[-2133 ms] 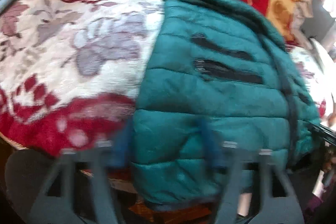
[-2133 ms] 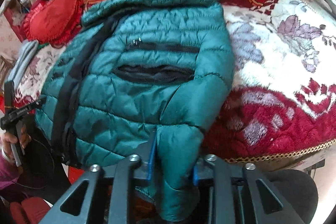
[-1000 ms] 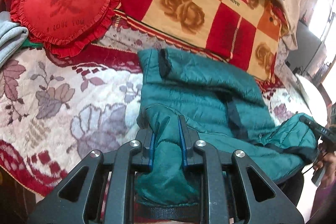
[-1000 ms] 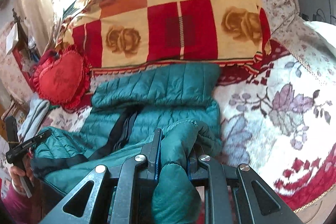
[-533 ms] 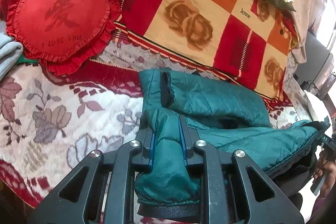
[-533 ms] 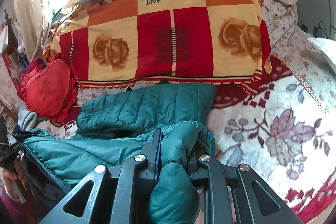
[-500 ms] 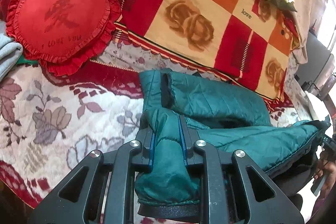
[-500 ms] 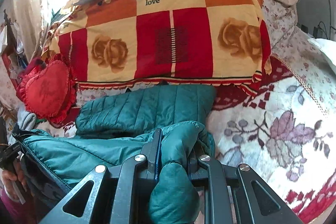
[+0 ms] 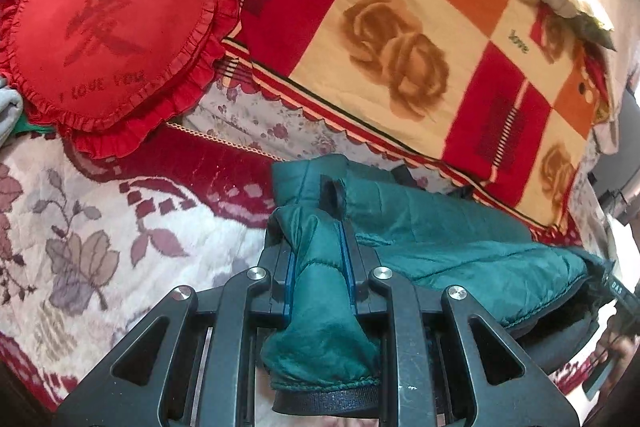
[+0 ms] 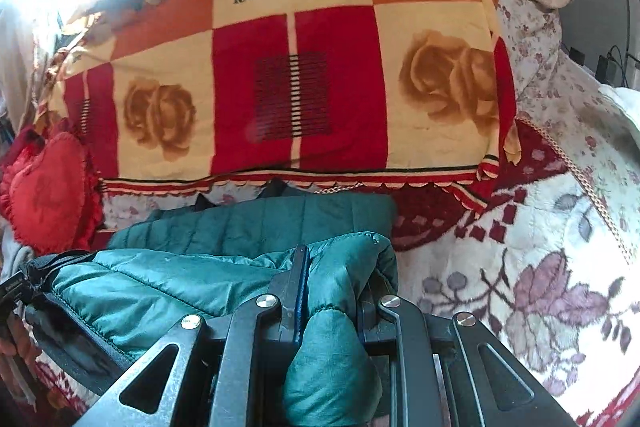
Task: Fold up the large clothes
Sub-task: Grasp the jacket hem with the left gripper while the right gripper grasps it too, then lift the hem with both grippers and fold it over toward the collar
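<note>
A teal quilted puffer jacket (image 9: 460,251) lies on a floral bed blanket, its lower half lifted and folded up toward the collar end. My left gripper (image 9: 318,227) is shut on a bunched bottom corner of the jacket. My right gripper (image 10: 334,255) is shut on the other bottom corner of the jacket (image 10: 248,223). The lifted hem stretches between the two grippers above the lower layer. The collar end lies flat near the pillow.
A red heart-shaped cushion (image 9: 108,35) lies at the far left of the bed. A large checked rose-pattern pillow (image 10: 304,79) stands along the back. The red and white floral blanket (image 9: 100,227) covers the bed. A person's hand with a device shows at the edge (image 9: 612,347).
Both grippers have carried the jacket's bottom corners up and forward toward the pillow, so the lower half now folds over the upper half. Both stay shut on the fabric.
</note>
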Available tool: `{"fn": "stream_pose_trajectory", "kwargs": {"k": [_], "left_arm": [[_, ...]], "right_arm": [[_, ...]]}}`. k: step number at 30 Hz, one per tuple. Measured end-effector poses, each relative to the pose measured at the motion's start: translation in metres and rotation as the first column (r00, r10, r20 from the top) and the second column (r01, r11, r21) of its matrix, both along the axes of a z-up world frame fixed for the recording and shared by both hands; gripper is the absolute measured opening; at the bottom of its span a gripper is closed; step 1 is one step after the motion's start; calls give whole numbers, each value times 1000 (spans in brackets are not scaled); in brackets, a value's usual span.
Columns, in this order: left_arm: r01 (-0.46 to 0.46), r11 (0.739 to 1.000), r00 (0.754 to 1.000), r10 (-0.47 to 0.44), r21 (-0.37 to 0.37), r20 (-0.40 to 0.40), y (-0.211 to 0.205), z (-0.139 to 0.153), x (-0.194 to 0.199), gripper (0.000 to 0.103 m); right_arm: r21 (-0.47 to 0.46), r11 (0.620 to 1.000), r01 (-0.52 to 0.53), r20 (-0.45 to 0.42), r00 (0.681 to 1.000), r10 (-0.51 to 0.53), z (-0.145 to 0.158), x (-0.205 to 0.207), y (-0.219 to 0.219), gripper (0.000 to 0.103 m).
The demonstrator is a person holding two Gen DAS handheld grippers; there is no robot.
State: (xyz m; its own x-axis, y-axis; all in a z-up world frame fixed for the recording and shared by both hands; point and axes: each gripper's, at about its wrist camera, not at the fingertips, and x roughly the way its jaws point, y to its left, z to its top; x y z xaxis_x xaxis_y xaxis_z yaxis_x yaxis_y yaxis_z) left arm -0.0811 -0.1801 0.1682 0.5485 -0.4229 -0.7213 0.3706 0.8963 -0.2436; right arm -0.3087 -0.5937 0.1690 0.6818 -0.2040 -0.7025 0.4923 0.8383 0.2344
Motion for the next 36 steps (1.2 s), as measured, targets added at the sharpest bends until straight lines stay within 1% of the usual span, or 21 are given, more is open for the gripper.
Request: {"fn": "stream_pose_trajectory", "kwargs": {"k": [4,8,10,12,13,15,17,18,19,20,21,22,23,24,25,27,28,30,32,34,36], "left_arm": [[-16,999,999,18,32,-38,-17,-15,26,18],[-39,997,995,45,68,-89,-30,-42,50,18],[-47,996,991,56,76,-120,-34,-55,58,18],[-63,996,987,71,60,-145,-35,-66,66,19],[-74,996,983,80,40,-164,-34,-71,70,22],[-100,995,974,92,-29,-209,-29,-78,78,23],[-106,990,966,81,-89,-246,-24,-81,85,27],[-97,990,965,67,-107,-252,-23,-79,87,31],[-79,988,967,44,-132,-249,-20,-76,88,34],[-67,987,969,29,-147,-245,-19,-72,88,37],[-56,985,970,14,-164,-243,-18,-68,88,42],[-48,983,971,5,-177,-240,-16,-64,87,49],[-47,982,974,4,-184,-227,-14,-58,86,54],[-51,983,978,13,-178,-207,-12,-52,84,65],[-63,984,986,35,-168,-163,-8,-45,80,74],[-77,983,995,64,-169,-78,-1,-31,73,78],[-75,983,996,66,-170,-59,2,-27,70,78],[-80,981,996,72,-174,-48,5,-22,67,78],[-93,976,995,87,-197,-39,6,-20,60,78],[-94,974,996,91,-207,-22,3,-18,50,78],[-85,975,996,86,-207,-5,-2,-18,43,78]], "right_arm": [[37,999,24,-38,999,-23,-16,25,-15,16],[61,997,40,-95,995,-34,-37,51,-26,16],[75,996,56,-119,992,-47,-49,63,-31,16],[109,992,69,-126,991,-55,-61,73,-38,17],[125,989,72,-122,991,-57,-65,77,-41,23],[163,984,78,-106,992,-62,-70,83,-47,30],[192,980,61,-74,996,-48,-69,85,-50,45],[211,976,49,-41,998,-41,-66,83,-53,50],[224,974,45,-19,999,-41,-64,83,-55,61],[242,969,43,22,998,-50,-58,78,-58,69],[235,971,52,47,997,-65,-52,75,-59,71],[218,974,61,58,995,-75,-46,71,-59,72],[183,981,70,76,993,-86,-37,66,-58,72],[165,984,66,98,992,-83,-29,61,-56,72],[159,985,60,117,990,-80,-23,57,-54,72],[136,990,49,176,982,-73,-7,42,-45,72],[120,992,45,196,978,-69,-3,37,-40,72],[74,997,18,229,973,-34,4,30,-22,72],[40,998,-37,247,969,26,4,29,1,72],[32,994,-108,224,970,98,-4,40,21,72],[-1,978,-207,151,967,205,-16,61,49,72]]}}
